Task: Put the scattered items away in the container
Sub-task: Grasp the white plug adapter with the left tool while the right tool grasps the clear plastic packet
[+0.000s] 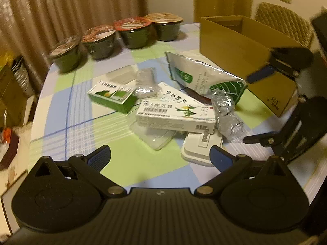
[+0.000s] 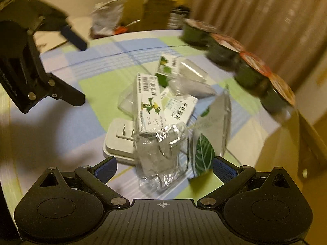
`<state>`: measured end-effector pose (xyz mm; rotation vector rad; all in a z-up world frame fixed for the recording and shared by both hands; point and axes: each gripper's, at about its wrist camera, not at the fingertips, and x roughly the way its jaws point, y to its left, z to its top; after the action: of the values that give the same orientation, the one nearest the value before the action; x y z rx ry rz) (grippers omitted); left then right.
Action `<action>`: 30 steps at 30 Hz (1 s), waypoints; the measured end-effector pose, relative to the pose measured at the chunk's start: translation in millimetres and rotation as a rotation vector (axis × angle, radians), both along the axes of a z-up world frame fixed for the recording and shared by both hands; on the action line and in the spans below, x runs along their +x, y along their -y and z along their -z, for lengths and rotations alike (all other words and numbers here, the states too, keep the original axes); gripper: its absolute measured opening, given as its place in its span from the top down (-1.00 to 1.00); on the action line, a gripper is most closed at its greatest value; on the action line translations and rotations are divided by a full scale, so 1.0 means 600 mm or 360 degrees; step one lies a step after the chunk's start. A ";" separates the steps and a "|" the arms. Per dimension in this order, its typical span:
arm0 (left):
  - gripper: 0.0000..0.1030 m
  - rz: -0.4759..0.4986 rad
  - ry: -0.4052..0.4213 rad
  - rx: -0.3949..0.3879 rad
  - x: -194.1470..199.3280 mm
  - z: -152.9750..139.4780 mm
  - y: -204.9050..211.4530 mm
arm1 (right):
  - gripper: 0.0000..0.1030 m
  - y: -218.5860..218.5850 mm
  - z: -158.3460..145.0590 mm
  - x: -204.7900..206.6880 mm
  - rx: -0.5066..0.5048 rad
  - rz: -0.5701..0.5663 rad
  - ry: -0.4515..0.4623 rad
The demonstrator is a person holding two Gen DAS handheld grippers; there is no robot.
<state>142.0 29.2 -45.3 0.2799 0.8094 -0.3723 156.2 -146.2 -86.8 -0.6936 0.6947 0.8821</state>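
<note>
Both claws wide and empty; best to take the light, stiff white box (image 1: pixel 175 115) across its narrow sides.

Little is legible — the cardboard box (image 1: pixel 245 47), beyond the right gripper (image 1: pixel 250 108), bears "361" low on its near corner; the cartoon-bird carton (image 1: pixel 175 116) ahead of the left gripper (image 1: pixel 160 156) shows handwritten "2/2" — its other print is blurred

2 wrist views, opposite sides, share table (image 1: pixel 61 122) clutter.
</note>
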 end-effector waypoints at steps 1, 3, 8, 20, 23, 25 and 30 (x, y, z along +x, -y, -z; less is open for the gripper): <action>-0.96 0.0025 0.0004 0.0010 0.003 0.003 0.003 | -0.57 -0.005 0.004 0.006 -0.0023 -0.0017 -0.0008; -0.96 0.0071 0.0004 0.0022 0.009 0.008 0.007 | -0.55 -0.013 0.013 0.015 -0.0067 -0.0053 0.0021; -0.96 0.0166 0.0009 0.0049 0.020 0.017 0.011 | -0.52 -0.022 0.023 0.039 -0.0111 -0.0112 0.0037; -0.96 0.0260 0.0006 0.0047 0.046 0.033 0.018 | 0.02 -0.032 0.031 0.074 -0.0181 -0.0237 -0.0044; -0.96 0.0244 -0.0004 0.0022 0.050 0.034 0.019 | 0.31 -0.032 0.027 0.078 -0.0190 -0.0219 -0.0051; -0.96 0.0240 -0.0006 0.0013 0.050 0.034 0.021 | 0.36 -0.027 0.021 0.079 -0.0171 -0.0195 -0.0093; -0.96 0.0270 -0.0014 0.0020 0.042 0.034 0.032 | 0.38 -0.011 0.014 0.056 -0.0212 -0.0072 -0.0173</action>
<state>167.5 9.9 -65.9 0.3598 0.7994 -0.5280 190.0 -139.4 -95.1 -0.7866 0.8430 0.9261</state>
